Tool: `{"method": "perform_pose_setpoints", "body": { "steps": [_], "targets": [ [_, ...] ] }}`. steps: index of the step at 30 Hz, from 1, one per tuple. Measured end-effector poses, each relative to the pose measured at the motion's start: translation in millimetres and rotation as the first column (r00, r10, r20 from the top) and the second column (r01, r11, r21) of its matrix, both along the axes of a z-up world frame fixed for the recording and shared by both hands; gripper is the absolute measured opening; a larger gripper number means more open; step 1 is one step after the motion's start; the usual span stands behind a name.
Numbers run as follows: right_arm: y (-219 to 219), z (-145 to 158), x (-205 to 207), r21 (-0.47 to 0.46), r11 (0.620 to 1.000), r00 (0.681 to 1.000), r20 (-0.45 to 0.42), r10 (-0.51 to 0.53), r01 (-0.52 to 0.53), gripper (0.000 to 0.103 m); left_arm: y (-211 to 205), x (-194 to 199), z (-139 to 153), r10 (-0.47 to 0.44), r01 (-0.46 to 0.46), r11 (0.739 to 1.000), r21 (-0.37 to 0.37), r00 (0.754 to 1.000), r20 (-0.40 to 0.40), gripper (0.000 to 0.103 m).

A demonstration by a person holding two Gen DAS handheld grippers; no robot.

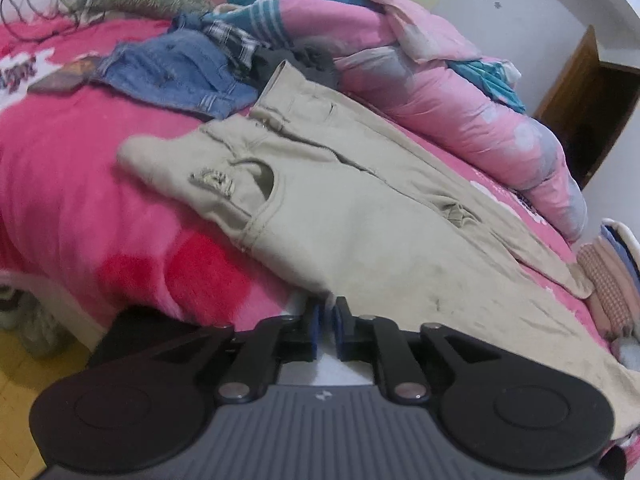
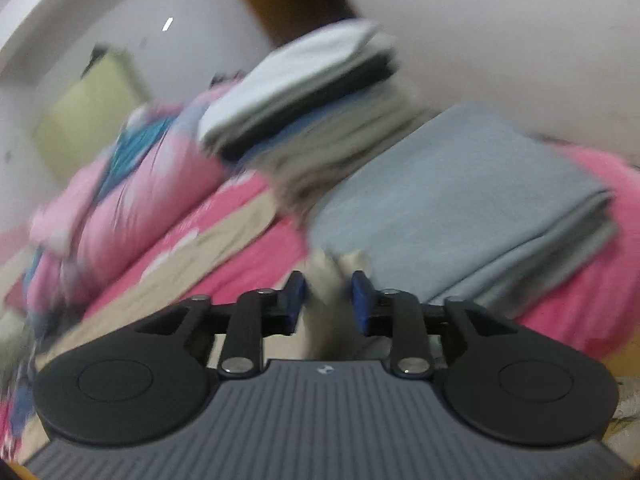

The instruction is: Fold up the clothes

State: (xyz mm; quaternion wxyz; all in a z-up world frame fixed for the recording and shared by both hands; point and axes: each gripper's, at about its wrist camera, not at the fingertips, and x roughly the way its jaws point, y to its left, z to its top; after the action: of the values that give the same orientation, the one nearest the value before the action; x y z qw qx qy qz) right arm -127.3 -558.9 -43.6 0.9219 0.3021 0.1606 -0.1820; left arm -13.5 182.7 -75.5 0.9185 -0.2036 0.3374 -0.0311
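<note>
the only writing is white lettering on the pink bedspread (image 1: 80, 184), too blurred to read. one pair of beige trousers (image 1: 340, 208) lies flat on it, long axis running from the waistband at far left toward the near right. my left gripper (image 1: 325, 320) has its fingers pressed nearly together on the trousers' near edge. my right gripper (image 2: 328, 300) pinches a bunch of beige cloth. one pair of denim shorts (image 1: 176, 72) lies beyond, and one stack of folded clothes (image 2: 304, 92) sits beside one folded grey blanket (image 2: 460, 200).
</note>
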Motion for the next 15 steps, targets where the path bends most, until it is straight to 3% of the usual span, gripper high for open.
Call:
{"method": "perform_pose_setpoints", "body": {
  "steps": [3,7,11,15],
  "targets": [
    [0,10,-19,-0.032,0.996,0.996,0.046,-0.082,0.084,0.035,2,-6,3,-0.004,0.004,1.000,0.021,1.000,0.007,0.019],
    [18,19,-10,-0.110,0.992,0.996,0.064,-0.061,0.068,0.035,7,-14,9,0.021,-0.022,0.999,0.049,1.000,0.019,0.033],
    [54,24,32,-0.207,0.974,0.995,0.029,0.099,-0.091,0.035,17,-24,19,0.077,-0.081,0.994,0.079,0.996,0.044,0.035],
    [95,22,82,-0.254,0.917,0.951,-0.039,0.308,-0.307,0.035,29,-32,31,0.119,-0.127,0.989,0.078,0.988,0.100,0.038]
  ]
}}
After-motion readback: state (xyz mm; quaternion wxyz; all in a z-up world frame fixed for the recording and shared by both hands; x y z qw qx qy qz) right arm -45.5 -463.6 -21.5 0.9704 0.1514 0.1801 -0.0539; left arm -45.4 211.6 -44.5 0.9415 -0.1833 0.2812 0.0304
